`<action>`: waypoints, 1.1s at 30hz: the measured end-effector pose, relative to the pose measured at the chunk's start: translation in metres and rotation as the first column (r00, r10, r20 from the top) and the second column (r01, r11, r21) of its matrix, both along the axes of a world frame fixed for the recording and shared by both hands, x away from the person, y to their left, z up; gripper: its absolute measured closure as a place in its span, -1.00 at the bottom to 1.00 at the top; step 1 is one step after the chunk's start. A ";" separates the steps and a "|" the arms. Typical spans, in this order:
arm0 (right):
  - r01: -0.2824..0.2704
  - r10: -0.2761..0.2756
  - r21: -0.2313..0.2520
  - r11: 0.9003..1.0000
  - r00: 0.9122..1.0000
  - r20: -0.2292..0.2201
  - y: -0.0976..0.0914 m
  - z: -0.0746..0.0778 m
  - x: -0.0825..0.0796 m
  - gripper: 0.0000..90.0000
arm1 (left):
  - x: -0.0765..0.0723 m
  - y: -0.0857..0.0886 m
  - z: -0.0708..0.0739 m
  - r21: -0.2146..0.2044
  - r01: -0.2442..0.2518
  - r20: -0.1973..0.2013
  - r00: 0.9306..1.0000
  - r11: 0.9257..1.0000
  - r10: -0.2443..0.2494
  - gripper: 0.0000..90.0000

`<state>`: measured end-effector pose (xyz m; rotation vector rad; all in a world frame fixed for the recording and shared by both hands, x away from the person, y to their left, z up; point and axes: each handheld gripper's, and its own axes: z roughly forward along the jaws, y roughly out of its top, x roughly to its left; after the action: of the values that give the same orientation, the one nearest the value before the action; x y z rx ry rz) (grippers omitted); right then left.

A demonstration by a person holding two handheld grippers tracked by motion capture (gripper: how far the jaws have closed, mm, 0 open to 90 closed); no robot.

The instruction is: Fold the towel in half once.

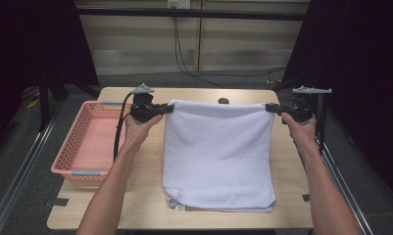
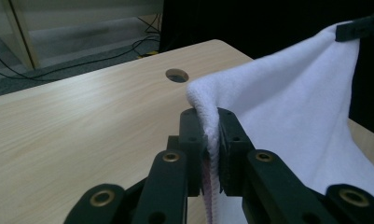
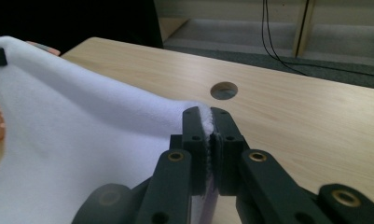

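A white towel (image 1: pixel 218 152) lies on the wooden table (image 1: pixel 135 196), its far edge lifted and stretched between my two grippers. My left gripper (image 1: pixel 170 108) is shut on the towel's far left corner, and in the left gripper view the towel (image 2: pixel 287 107) edge is pinched between the black jaws of that gripper (image 2: pixel 211 122). My right gripper (image 1: pixel 269 107) is shut on the far right corner. In the right gripper view the towel (image 3: pixel 82 135) edge sits squeezed between the jaws of that gripper (image 3: pixel 206 120). The towel's near part rests folded on the table.
A pink plastic basket (image 1: pixel 66 149) stands at the table's left side, nothing seen inside it. A round cable hole (image 1: pixel 224 101) lies near the table's far edge behind the towel. Black cables (image 1: pixel 184 58) trail over the floor beyond the table.
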<state>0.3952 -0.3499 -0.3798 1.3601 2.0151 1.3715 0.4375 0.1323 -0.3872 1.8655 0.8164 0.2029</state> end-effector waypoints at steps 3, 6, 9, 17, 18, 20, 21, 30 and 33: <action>-0.028 0.028 -0.025 0.999 1.000 0.006 0.001 -0.001 -0.010 0.90 | -0.012 0.002 0.000 -0.007 0.030 0.005 1.000 1.000 -0.030 0.82; -0.056 0.057 -0.012 0.998 0.998 0.020 -0.003 -0.002 -0.026 0.90 | -0.026 0.005 0.001 -0.016 0.049 0.021 0.999 0.999 -0.048 0.82; -0.085 0.085 -0.003 0.996 0.996 0.033 -0.005 -0.003 -0.043 0.90 | -0.043 0.006 0.002 -0.009 0.064 0.039 0.997 0.998 -0.064 0.83; -0.147 0.146 0.043 0.988 0.989 0.028 -0.010 -0.021 -0.090 0.89 | -0.095 0.013 -0.007 -0.025 0.105 0.056 0.993 0.994 -0.104 0.83; -0.151 0.149 0.055 0.987 0.988 0.027 -0.010 -0.023 -0.096 0.89 | -0.100 0.014 -0.009 -0.015 0.102 0.059 0.993 0.995 -0.101 0.83; -0.166 0.164 0.062 0.984 0.986 0.031 -0.010 -0.027 -0.109 0.89 | -0.107 0.018 -0.016 -0.024 0.112 0.036 0.993 0.993 -0.111 0.83; -0.173 0.172 0.062 0.983 0.985 0.026 -0.009 -0.029 -0.113 0.89 | -0.112 0.019 -0.020 -0.007 0.112 0.027 0.993 0.994 -0.112 0.83; -0.236 0.236 0.001 0.972 0.970 -0.064 -0.002 -0.056 -0.160 0.84 | -0.148 0.026 -0.056 0.045 0.160 -0.038 0.987 0.986 -0.158 0.79; -0.255 0.251 -0.019 0.967 0.961 -0.115 -0.002 -0.071 -0.171 0.81 | -0.162 0.028 -0.070 0.058 0.191 -0.073 0.980 0.980 -0.186 0.77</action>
<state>0.2241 -0.3517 -0.4508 1.2218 2.3434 1.3843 0.2759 0.1604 -0.4574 2.0069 0.6801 0.0475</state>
